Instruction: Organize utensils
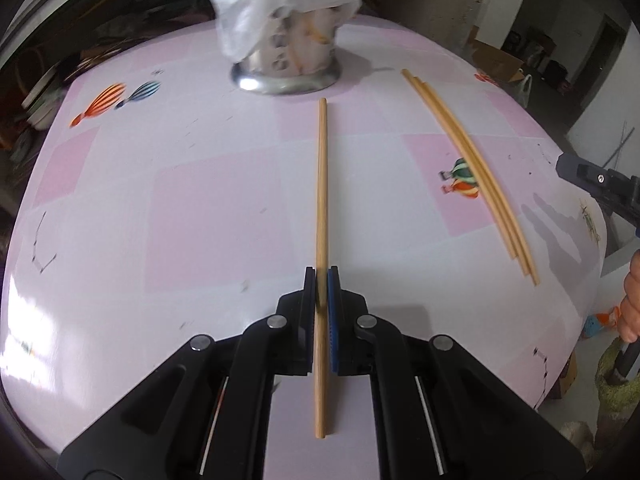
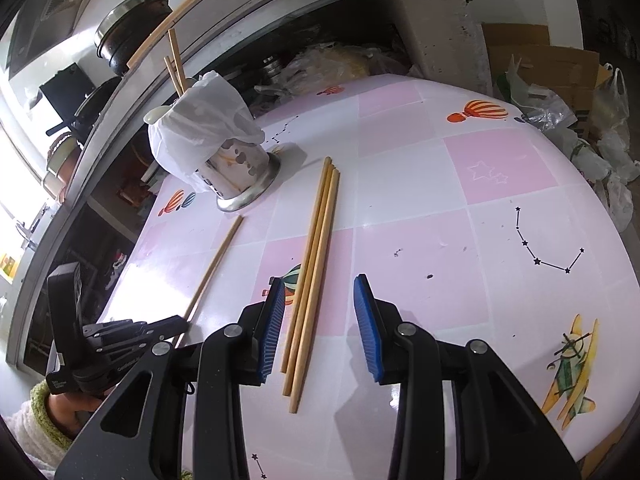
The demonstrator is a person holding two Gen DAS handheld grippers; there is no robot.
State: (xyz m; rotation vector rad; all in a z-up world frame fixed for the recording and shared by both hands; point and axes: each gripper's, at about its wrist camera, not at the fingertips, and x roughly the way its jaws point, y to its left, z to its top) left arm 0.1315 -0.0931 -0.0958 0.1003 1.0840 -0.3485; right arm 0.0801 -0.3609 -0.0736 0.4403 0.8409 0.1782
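The desk [image 2: 420, 184], covered in a pink-and-white checked cloth with balloon and plane prints, carries everything here. Toward its far left edge stands the metal utensil holder [image 2: 240, 172], draped in a white plastic bag [image 2: 200, 128], with two chopsticks [image 2: 176, 60] already poking out of the top.

Three loose chopsticks [image 2: 312, 264] lie side by side, touching, in the middle of the desk, running from near the holder toward the near edge. The right tongs [image 2: 320, 328] hang over their near ends, spread wide, gripping nothing.

A single chopstick [image 1: 322, 208] lies apart, to the left of the three, pointing at the holder. The left tongs [image 1: 322, 292] are pressed together on its near part, pinching it.

The step in hand looks like the pick-up of this single stick. Next it would need lifting, tipping upright and dropping into the holder's mouth. The drooping bag partly covers that opening and may catch the tip; the sticks already inside narrow the gap too.
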